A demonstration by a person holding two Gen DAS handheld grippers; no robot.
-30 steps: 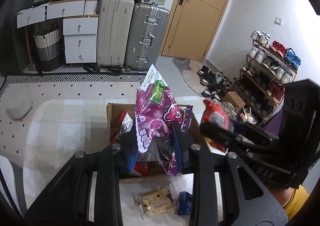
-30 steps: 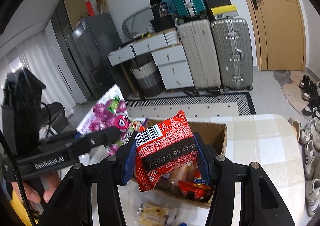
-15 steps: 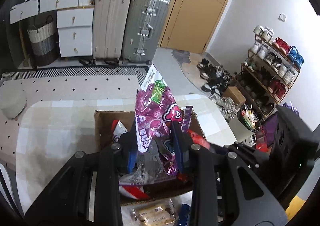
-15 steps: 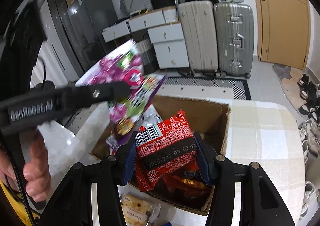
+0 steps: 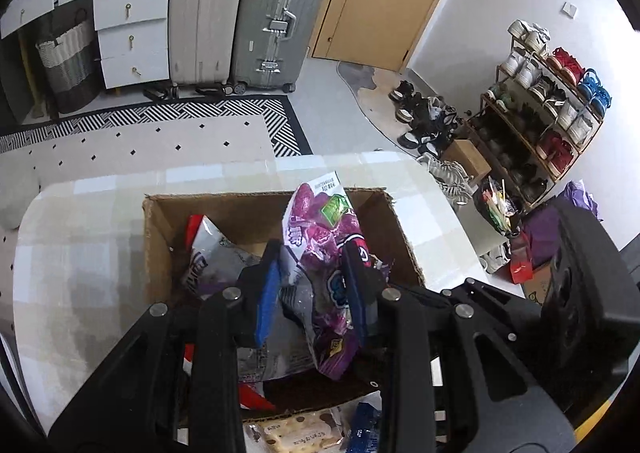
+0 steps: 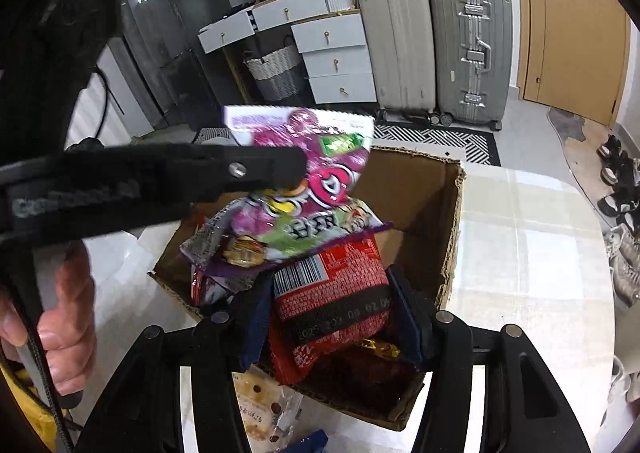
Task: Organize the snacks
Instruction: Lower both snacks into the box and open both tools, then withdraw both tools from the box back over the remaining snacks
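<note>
An open cardboard box (image 5: 240,199) holding several snack packs stands on the checked table (image 5: 80,253). My left gripper (image 5: 312,265) is shut on a purple snack bag (image 5: 320,229) and holds it over the box's inside. In the right wrist view the same purple bag (image 6: 312,181) hangs above the box (image 6: 420,205), with a left finger (image 6: 256,169) across it. My right gripper (image 6: 332,317) has a red snack pack (image 6: 332,293) between its blue pads, low in the box. Its jaws are opening, and the pack still touches the pads.
A cracker pack (image 5: 296,433) and a blue packet (image 5: 364,425) lie on the table in front of the box. A silver bag (image 5: 216,249) rests inside at the left. A hand (image 6: 64,333) grips the left tool. Suitcases, drawers and a shoe rack stand beyond the table.
The left gripper has come forward and down, bringing the purple bag over the box. The right gripper has sunk with the red pack into the box, and its pads stand slightly wider.
</note>
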